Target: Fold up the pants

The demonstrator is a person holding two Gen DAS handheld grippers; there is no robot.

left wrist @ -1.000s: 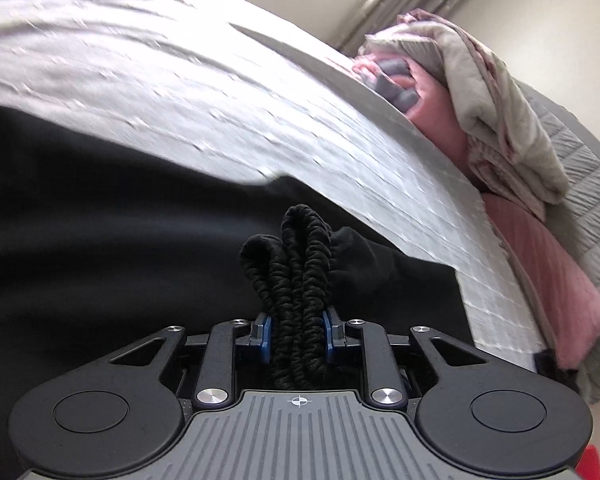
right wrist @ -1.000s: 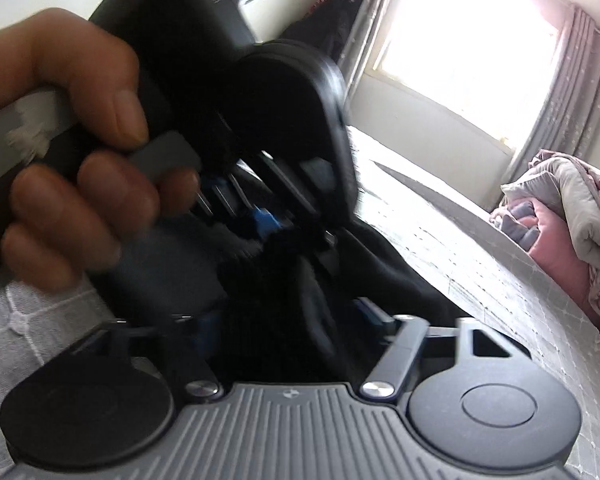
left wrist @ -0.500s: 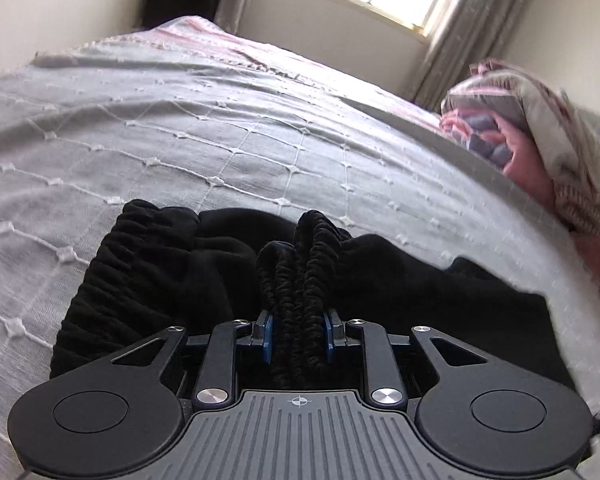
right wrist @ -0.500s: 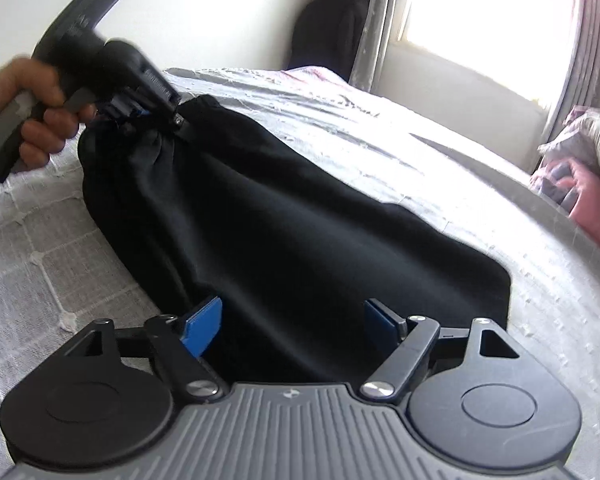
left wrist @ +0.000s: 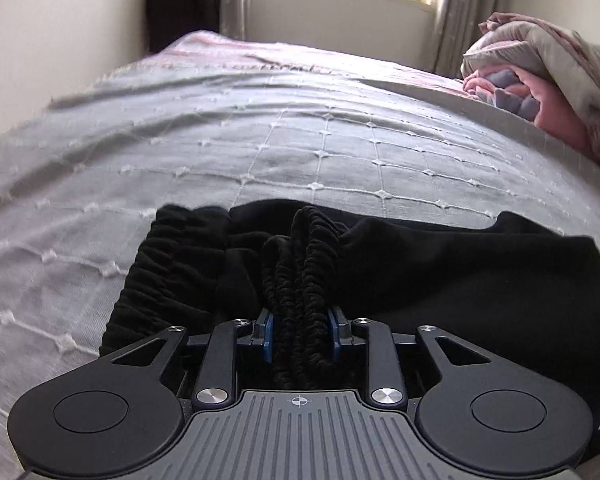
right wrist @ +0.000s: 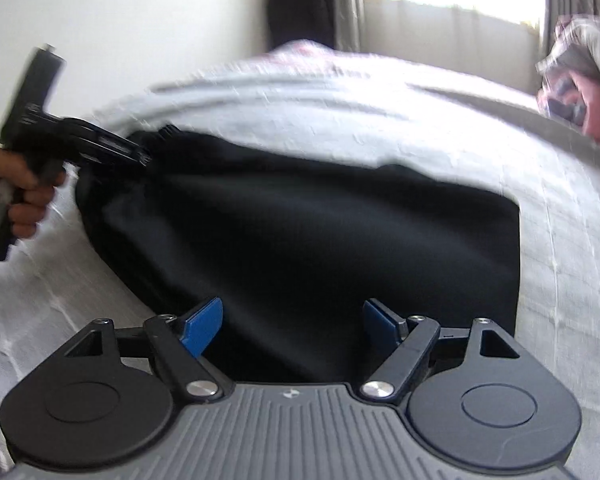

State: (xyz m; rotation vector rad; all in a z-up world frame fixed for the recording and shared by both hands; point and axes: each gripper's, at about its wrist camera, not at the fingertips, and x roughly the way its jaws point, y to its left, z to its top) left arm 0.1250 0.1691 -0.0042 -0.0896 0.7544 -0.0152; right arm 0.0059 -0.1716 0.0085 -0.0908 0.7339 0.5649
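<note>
Left to right, right wrist view: the left tongs (right wrist: 142, 156), at centre left, are clenched on the gathered waistband (left wrist: 300, 280) of the black pants (right wrist: 300, 248). The pants lie as a compact dark panel across the middle of the frame on the grey quilted bed (right wrist: 560, 240). The right tongs (right wrist: 292, 320), lower centre, stand released over the near hem. The garment appears folded at least once; a final fold and smoothing probably remain. A bundled blanket (left wrist: 548, 80) sits upper right, well apart, obstructing nothing.
</note>
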